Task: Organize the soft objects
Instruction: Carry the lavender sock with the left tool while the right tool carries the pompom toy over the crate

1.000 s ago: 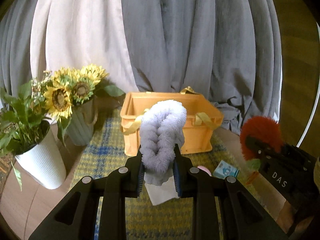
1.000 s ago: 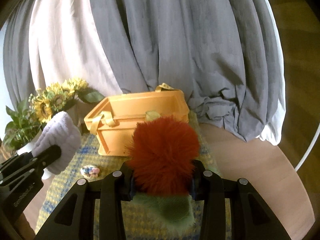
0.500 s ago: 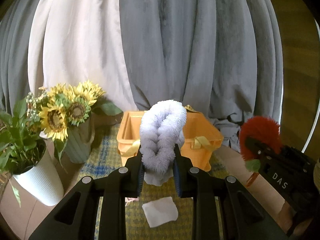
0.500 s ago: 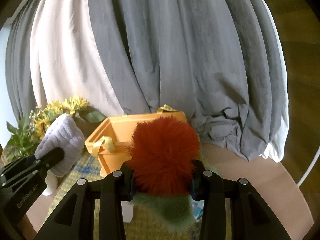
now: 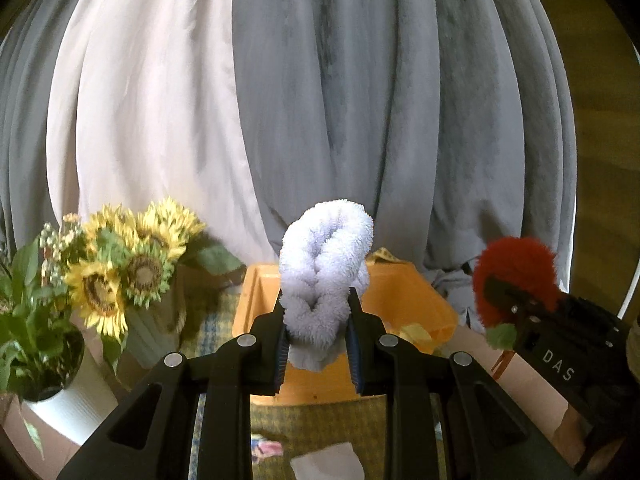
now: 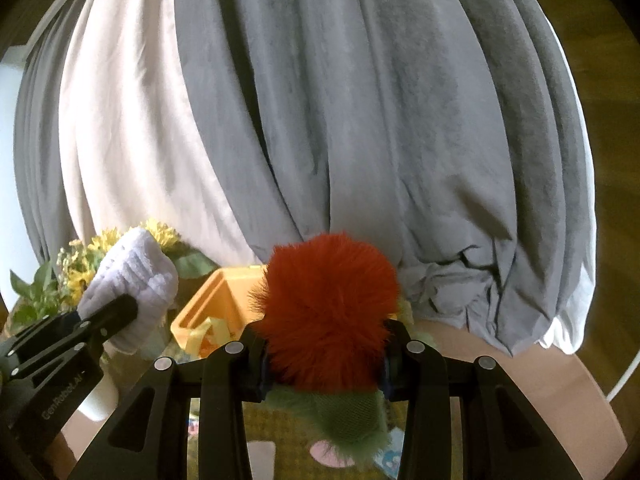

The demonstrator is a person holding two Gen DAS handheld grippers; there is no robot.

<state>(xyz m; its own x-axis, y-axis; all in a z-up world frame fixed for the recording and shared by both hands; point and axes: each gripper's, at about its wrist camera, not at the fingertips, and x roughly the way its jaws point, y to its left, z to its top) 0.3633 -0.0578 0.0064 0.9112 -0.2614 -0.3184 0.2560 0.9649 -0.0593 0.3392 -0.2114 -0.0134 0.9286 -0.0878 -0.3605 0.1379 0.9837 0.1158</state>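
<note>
My left gripper (image 5: pixel 318 320) is shut on a fluffy pale-lilac braided plush (image 5: pixel 326 256), which stands up between the pads. My right gripper (image 6: pixel 324 350) is shut on a furry red ball with a green fuzzy base (image 6: pixel 328 312). Both are held in the air before an orange plastic basket (image 5: pixel 404 300) with yellow handles, seen in the right wrist view as the orange basket (image 6: pixel 208 312). The red ball (image 5: pixel 516 276) and the right gripper's body show at the right of the left wrist view. The lilac plush (image 6: pixel 134 280) shows at the left of the right wrist view.
Sunflowers in a grey-green vase (image 5: pixel 132 272) and a leafy plant in a white ribbed pot (image 5: pixel 60 408) stand left of the basket. A yellow-blue checked cloth (image 5: pixel 328 420) covers the round wooden table (image 6: pixel 540 392), with a white square pad (image 5: pixel 328 466) and small items on it. Grey and cream curtains hang behind.
Both grippers have risen and moved toward the basket with their plush items still held. The basket and table now sit lower in both views.
</note>
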